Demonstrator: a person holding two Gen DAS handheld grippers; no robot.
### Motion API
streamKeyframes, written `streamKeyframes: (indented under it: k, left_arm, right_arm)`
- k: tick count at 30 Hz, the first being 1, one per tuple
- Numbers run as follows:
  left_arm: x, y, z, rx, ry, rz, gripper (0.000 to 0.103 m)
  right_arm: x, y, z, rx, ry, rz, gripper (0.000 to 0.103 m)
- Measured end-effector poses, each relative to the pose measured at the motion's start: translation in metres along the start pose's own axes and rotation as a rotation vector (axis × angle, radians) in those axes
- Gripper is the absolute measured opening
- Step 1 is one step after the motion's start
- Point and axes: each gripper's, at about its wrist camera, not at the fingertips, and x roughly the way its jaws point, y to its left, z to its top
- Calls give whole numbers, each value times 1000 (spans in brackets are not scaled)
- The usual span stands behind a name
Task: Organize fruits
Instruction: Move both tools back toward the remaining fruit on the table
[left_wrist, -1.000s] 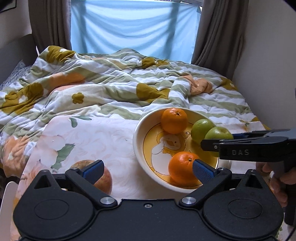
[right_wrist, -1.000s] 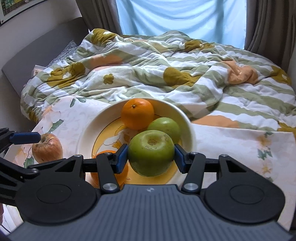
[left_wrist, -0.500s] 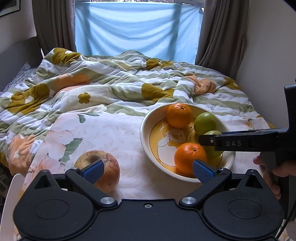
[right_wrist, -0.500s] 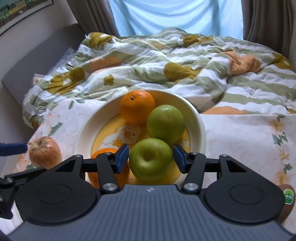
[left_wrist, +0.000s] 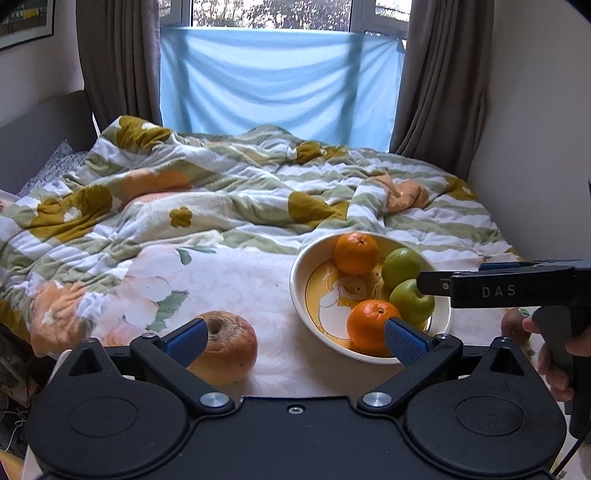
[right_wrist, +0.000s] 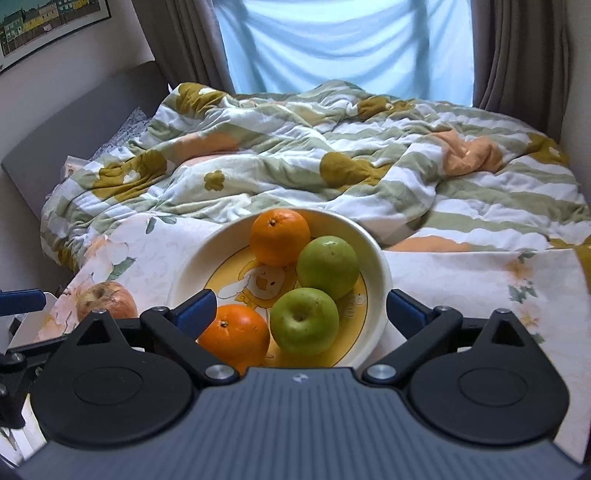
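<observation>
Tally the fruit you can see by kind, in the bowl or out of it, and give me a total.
Oranges: 2, both in the bowl
Green apples: 2, both in the bowl
Reddish apple: 1, on the cloth beside the bowl
Brown fruit, kind unclear: 1, partly hidden
Total: 6

A cream bowl (right_wrist: 380, 266) with a yellow cartoon duck printed inside sits on the floral tablecloth (right_wrist: 461, 280), near its far edge. It holds four fruits. One orange (right_wrist: 279, 236) lies at the far side, stem end up, and a second orange (right_wrist: 234, 332) at the near-left. Two green apples touch each other: the far green apple (right_wrist: 328, 266) leans against the right wall, the near green apple (right_wrist: 304, 320) sits stem-dimple forward. A wrinkled reddish-yellow apple (left_wrist: 225, 345) rests on the tablecloth left of the bowl, apart from it.
</observation>
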Motion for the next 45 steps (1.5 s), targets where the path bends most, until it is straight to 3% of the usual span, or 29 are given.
streamKeyframes:
  k: [9, 22, 31, 40, 45]
  left_arm:
    - [-47, 12, -5, -6, -49, -9, 103]
    - [-100, 33, -37, -21, -113, -26, 103]
    - [-89, 35, -71, -16, -66, -45, 103]
    - [-43, 14, -115, -22, 2, -79, 101]
    - [-20, -2, -131, 43, 31, -55, 87]
  right_arm:
    - [-56, 23, -5, -10, -40, -68, 103]
    - [-133, 73, -41, -24, -96, -121, 103]
    - [-141, 77, -77, 2, -87, -160, 103]
    - [-106, 58, -121, -57, -26, -199, 103]
    - [-87, 45, -140, -45, 2, -186, 103]
